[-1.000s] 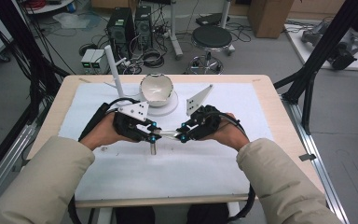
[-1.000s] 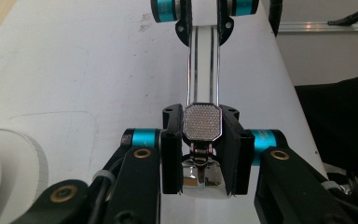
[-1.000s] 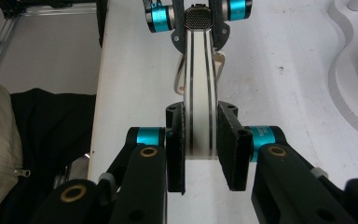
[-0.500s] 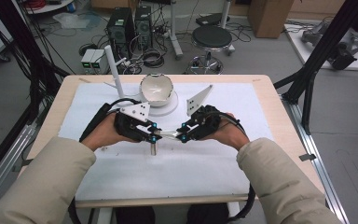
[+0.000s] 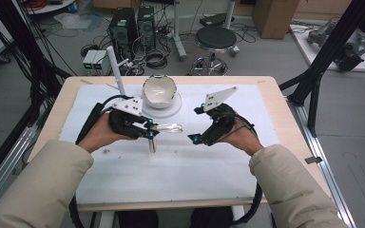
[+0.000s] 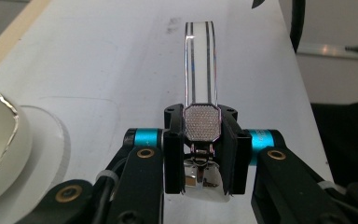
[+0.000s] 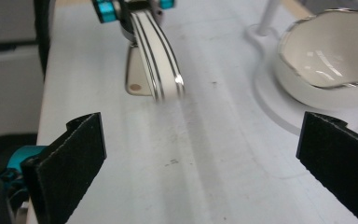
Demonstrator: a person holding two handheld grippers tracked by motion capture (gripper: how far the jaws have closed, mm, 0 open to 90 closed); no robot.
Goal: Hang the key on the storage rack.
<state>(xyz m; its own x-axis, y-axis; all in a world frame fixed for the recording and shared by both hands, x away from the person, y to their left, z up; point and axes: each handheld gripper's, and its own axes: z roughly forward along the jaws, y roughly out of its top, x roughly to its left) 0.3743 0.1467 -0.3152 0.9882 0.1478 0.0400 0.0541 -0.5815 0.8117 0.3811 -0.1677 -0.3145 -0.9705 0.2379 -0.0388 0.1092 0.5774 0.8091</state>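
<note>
white padding covers the pale wooden table [image 5: 292, 123], and both of my grippers hang low over it in the high view, facing each other across a gap.

my left gripper [image 5: 149, 133] is pinched tight on a shiny metal clip with a clear, dark-striped handle [image 6: 200, 65]. in the left gripper view the two black jaws press on either side of the clip's chrome body, a dimpled eight-sided metal face sits between them, and the clear handle stands straight out beyond the jaw tips over the white sheet. in the high view one clear arm of the same piece [image 5: 168, 127] points toward my right gripper, and a second slim part drops from the jaws toward the sheet; i cannot tell whether it touches.

my right gripper [image 5: 193, 138] has its jaws spread wide and holds nothing. in the right gripper view the two black pads [image 7: 81, 149] stand far apart at either edge, and the striped handle [image 7: 161, 60] floats ahead of them, out beyond the tips rather than between them, with a flat chrome tab under it.

behind the grippers a white glossy bowl with a wavy silver rim [image 5: 159, 90] sits on a round white saucer [image 5: 173, 108], near my left gripper. a thin white post [image 5: 115, 70] stands just left of the bowl.
</note>
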